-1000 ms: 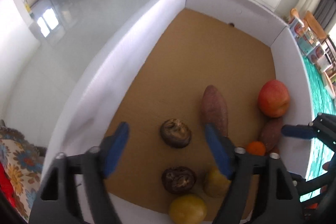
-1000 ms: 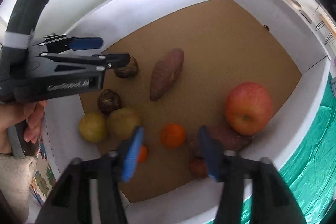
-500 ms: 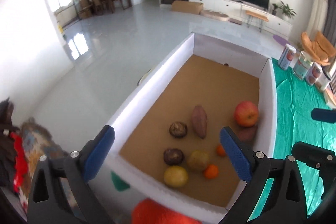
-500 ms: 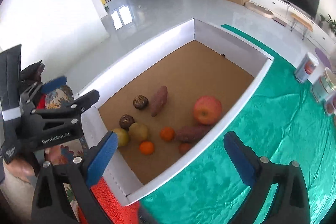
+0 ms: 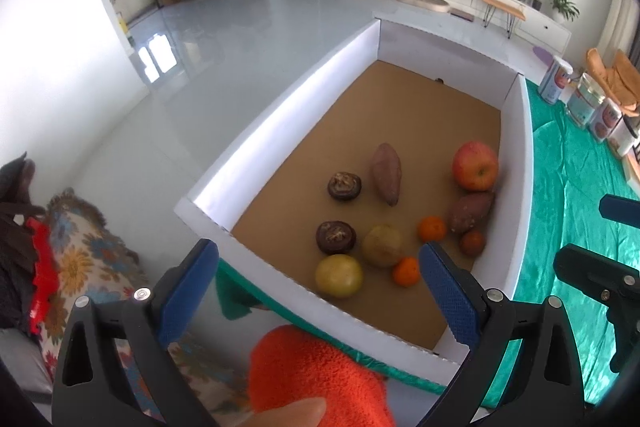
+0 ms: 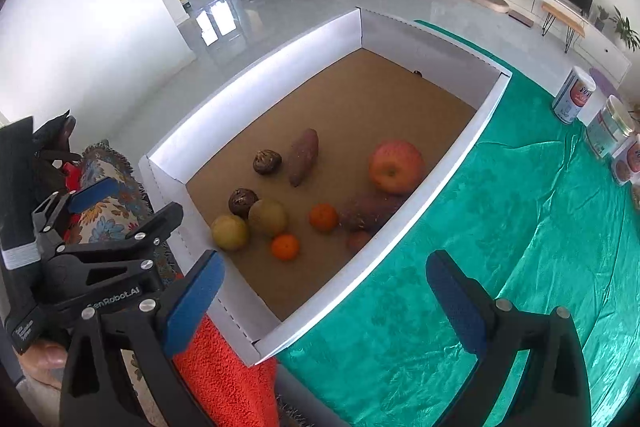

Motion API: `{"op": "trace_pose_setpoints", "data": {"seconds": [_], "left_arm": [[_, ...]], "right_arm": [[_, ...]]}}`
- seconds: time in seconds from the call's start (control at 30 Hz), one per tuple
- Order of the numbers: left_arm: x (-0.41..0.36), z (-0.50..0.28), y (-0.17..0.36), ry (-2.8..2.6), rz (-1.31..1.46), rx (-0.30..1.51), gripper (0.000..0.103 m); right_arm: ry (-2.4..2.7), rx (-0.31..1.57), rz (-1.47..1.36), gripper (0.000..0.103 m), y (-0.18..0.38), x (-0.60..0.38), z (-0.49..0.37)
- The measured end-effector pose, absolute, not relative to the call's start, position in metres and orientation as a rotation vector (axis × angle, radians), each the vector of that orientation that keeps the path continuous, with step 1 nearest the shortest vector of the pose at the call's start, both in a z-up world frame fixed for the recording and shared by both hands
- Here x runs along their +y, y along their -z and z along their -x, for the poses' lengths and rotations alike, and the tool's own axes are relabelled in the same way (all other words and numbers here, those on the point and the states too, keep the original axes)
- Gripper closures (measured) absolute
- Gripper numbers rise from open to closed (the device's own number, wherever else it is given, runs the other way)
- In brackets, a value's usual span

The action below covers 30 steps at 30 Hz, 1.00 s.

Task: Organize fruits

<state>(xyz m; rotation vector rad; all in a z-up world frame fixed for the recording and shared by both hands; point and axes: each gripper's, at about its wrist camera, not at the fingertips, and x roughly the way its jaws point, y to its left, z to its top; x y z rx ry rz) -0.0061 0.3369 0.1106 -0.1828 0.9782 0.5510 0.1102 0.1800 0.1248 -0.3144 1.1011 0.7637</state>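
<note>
A white-walled box [image 5: 280, 131] [image 6: 448, 179] with a brown floor holds the fruit: a red apple [image 5: 475, 166] [image 6: 396, 167], two sweet potatoes [image 5: 387, 172] [image 5: 470, 211], two dark brown fruits [image 5: 345, 186] [image 5: 335, 236], two yellow-green round fruits [image 5: 339, 275] [image 5: 382, 245], two small oranges [image 5: 431, 228] [image 5: 405, 271] and a small reddish fruit [image 5: 472, 243]. My left gripper [image 5: 316, 291] hangs open above the box's near wall, with nothing between its fingers. My right gripper [image 6: 320, 303] is open too, over the box's near corner and the green cloth, and empty.
The box rests on a green cloth [image 6: 520, 227] with several tins [image 6: 574, 99] at the far right. An orange-red fuzzy cloth [image 5: 316, 379] lies just before the box, a flowered fabric [image 5: 80, 259] to the left. Beyond is a shiny white floor [image 5: 240, 39].
Both grippers have drawn up and back out of the box and opened wide. The fruit lies as it did, now seen from farther off.
</note>
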Motion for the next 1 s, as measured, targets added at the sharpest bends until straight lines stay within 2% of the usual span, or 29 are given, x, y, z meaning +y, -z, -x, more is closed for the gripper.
{"op": "trace_pose_setpoints", "data": {"seconds": [1.0], "left_arm": [[0.356, 0.009, -0.114, -0.567, 0.206, 0.981, 0.001]], "right_arm": [[-0.756, 1.079, 0.388, 0.003, -0.120, 0.205, -0.106]]}}
